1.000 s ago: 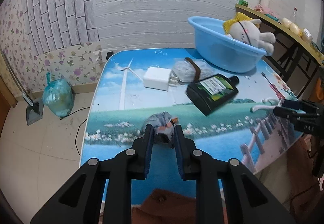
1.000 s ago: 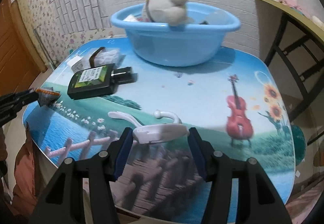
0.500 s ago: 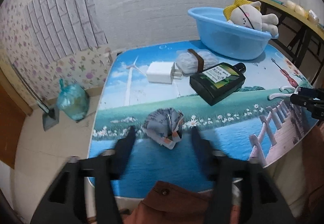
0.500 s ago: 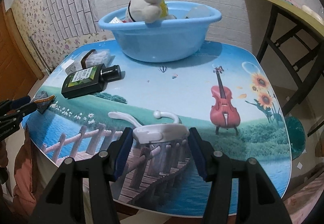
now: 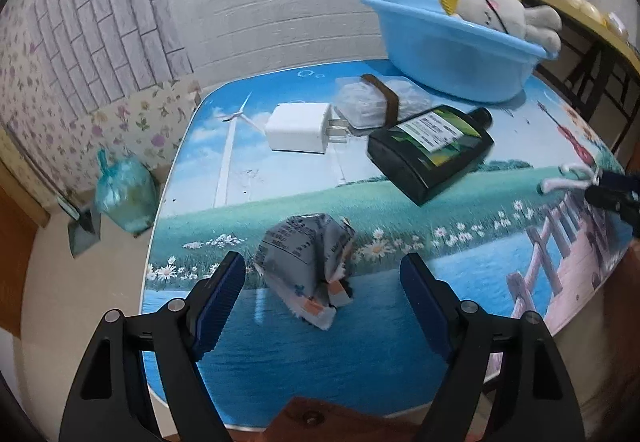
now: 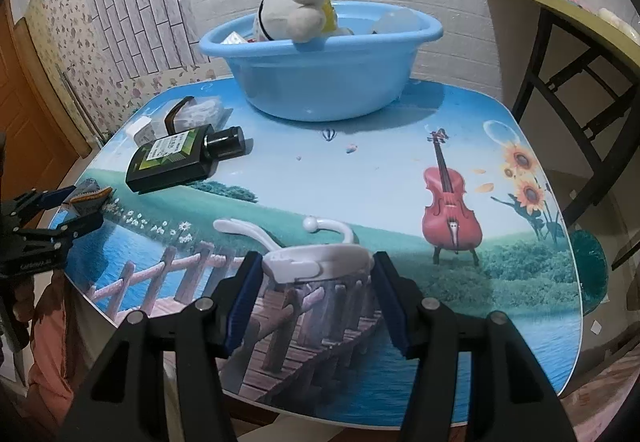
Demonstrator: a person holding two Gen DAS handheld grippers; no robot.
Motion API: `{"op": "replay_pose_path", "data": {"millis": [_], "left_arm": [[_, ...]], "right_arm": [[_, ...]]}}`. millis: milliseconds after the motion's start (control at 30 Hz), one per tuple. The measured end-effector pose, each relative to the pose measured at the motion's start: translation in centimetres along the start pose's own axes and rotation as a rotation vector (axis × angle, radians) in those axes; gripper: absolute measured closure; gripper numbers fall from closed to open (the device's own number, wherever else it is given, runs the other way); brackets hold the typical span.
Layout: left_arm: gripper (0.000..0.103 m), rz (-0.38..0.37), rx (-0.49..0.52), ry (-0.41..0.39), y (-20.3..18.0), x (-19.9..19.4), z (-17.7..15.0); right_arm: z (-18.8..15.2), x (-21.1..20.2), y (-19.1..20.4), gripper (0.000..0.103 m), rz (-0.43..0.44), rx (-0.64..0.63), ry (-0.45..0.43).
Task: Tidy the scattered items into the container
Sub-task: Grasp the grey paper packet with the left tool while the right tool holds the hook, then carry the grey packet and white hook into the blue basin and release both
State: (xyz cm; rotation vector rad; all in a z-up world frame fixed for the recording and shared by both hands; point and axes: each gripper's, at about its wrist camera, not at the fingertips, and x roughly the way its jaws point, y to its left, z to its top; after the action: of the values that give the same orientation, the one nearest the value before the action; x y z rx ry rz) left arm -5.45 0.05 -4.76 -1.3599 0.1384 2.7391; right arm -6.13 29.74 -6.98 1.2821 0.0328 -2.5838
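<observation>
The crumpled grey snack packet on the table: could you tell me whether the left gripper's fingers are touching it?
Apart. The left wrist view shows the left gripper open, with table visible between each blue pad and the crumpled grey snack packet.

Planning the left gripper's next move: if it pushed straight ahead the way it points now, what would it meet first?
Most likely the crumpled snack packet, lying on the table just ahead between the open left gripper's fingers. Beyond it the white charger lies roughly in line, though depth is uncertain.

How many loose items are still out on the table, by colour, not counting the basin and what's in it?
White: 2, the charger and the hook piece between the right gripper's fingers
Black: 1, the bottle
Grey: 1, the crumpled packet
Clear: 1, the bag with a brown band
Total: 5
</observation>
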Motion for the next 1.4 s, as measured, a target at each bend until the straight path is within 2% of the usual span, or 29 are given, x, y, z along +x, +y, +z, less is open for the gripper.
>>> {"op": "replay_pose_path", "data": {"millis": [167,267,433,500,533,567,600,733,800,967,1133,1233,1400], "left_arm": [[0.023,-0.033,-0.072,0.001,1.1,0.5,0.2],[0.023,-0.018,-0.074,0.014,1.2,1.1,0.1],[0.025,-0.034,-0.069,0.006,1.3,1.2,0.0],[0.035,-0.033,-0.066,-0.008,1.3,1.2,0.1],[0.045,-0.031,-0.063,-0.014,1.3,1.1,0.1],[0.051,-0.032,-0.062,-0.017,1.4,1.1,0.2],[0.051,-0.038,-0.060,-0.018,1.3,1.1,0.2],[0.066,-0.052,-0.046,-0.029,1.1,1.0,0.3],[0.067,-0.059,-0.039,-0.024,0.9,1.0,0.5],[0.069,-0.085,-0.061,-0.042,0.8,0.6,1.0],[0.070,-0.078,-0.099,-0.055,0.6,-0.3,1.8],[0.070,-0.046,-0.114,-0.064,0.4,-1.2,2.3],[0.070,-0.055,-0.113,-0.123,0.1,-3.5,3.2]], "right_arm": [[-0.1,0.0,0.0,0.048,0.009,0.004,0.000],[-0.1,0.2,0.2,0.047,0.013,-0.008,0.008],[-0.3,0.4,1.0,0.043,0.006,-0.044,0.014],[-0.4,0.6,1.1,0.043,0.000,-0.052,0.022],[-0.4,0.7,1.1,0.043,-0.002,-0.052,0.028],[-0.4,0.9,1.2,0.043,-0.003,-0.051,0.034],[-0.5,0.9,1.2,0.043,-0.005,-0.053,0.033],[-0.5,1.0,1.3,0.043,-0.009,-0.062,0.028],[-0.6,0.7,1.1,0.048,-0.022,-0.042,0.004],[-0.3,-0.2,0.7,0.048,-0.018,-0.039,-0.036],[0.2,-0.9,0.9,0.048,-0.004,-0.046,-0.063],[0.7,-1.6,0.9,0.048,0.009,-0.041,-0.083],[1.9,-3.6,1.1,0.048,0.042,-0.038,-0.139]]}}
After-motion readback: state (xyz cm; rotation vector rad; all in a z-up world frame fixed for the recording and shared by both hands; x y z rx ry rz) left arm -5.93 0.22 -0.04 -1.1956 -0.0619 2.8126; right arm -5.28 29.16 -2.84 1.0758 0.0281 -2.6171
